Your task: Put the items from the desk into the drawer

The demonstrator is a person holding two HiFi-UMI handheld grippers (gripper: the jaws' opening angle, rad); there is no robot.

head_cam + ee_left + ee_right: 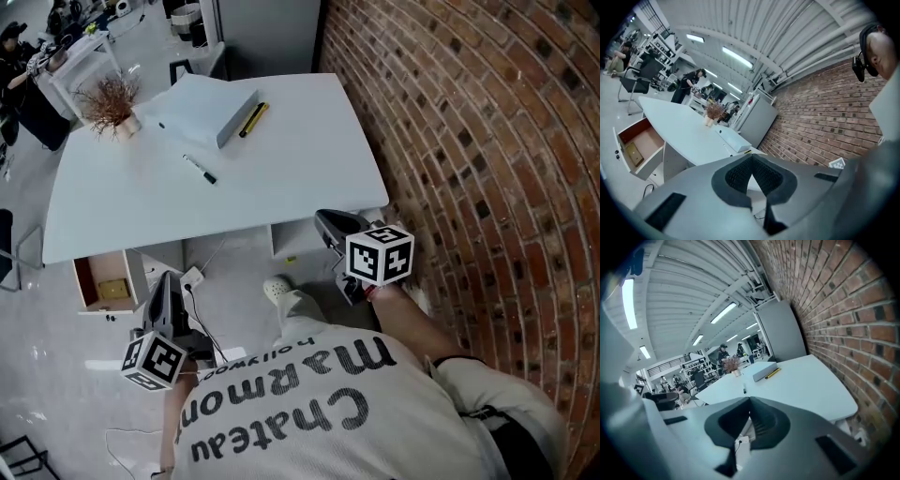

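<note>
On the white desk lie a pale flat box, a yellow pen beside it and a black marker. The drawer under the desk's left end stands pulled out, with a brown item inside. My left gripper is low, in front of the desk and right of the drawer, shut and empty. Below the desk's near right edge my right gripper is shut, also empty. The right gripper view shows the box, pen and marker far ahead of the gripper.
A dried plant in a small pot stands at the desk's far left. A brick wall runs along the right. A white power strip with cables lies on the floor under the desk. People and chairs are far off at the back left.
</note>
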